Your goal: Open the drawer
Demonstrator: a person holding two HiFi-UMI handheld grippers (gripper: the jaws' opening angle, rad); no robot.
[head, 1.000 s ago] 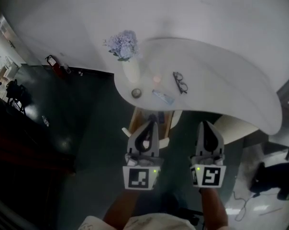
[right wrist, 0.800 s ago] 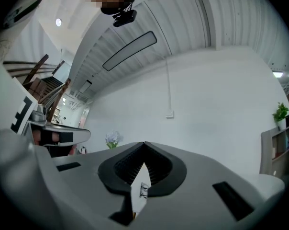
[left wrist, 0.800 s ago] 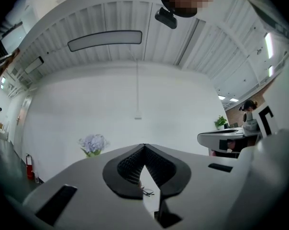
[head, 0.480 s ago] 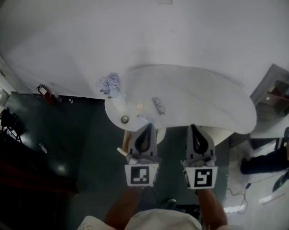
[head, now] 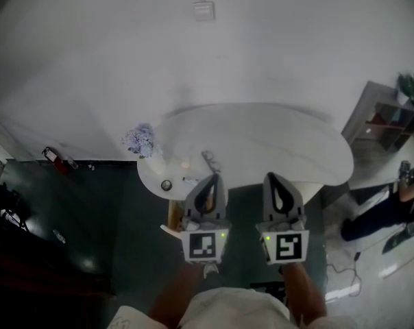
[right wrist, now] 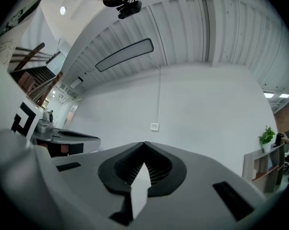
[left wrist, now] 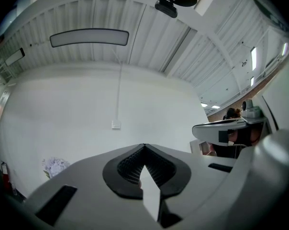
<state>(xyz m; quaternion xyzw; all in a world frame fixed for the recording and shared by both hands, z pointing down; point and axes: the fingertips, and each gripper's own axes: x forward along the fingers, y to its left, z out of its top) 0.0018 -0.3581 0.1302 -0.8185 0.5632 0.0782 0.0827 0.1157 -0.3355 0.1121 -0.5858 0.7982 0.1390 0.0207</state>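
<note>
A white curved table [head: 282, 142] stands against the white wall. Below its near edge a wooden unit [head: 171, 215] shows only as a sliver beside my left gripper; no drawer front can be made out. My left gripper [head: 214, 177] and right gripper [head: 272, 175] are held side by side in the air in front of the table, above the dark floor, and touch nothing. In the left gripper view the left gripper [left wrist: 144, 145] has its jaws shut with nothing between them. The right gripper [right wrist: 144, 143] is likewise shut and empty, aimed at the wall.
On the table's left end stand pale flowers [head: 138, 140], glasses [head: 210, 160] and a small round thing [head: 166, 185]. A wall switch [head: 203, 9] sits high above. A shelf with a plant [head: 386, 118] and a person [head: 388, 214] are at the right.
Both grippers have risen and stayed shut. The table now looks smaller and farther off, and more of the wall, the switch and the shelf have come into view.
</note>
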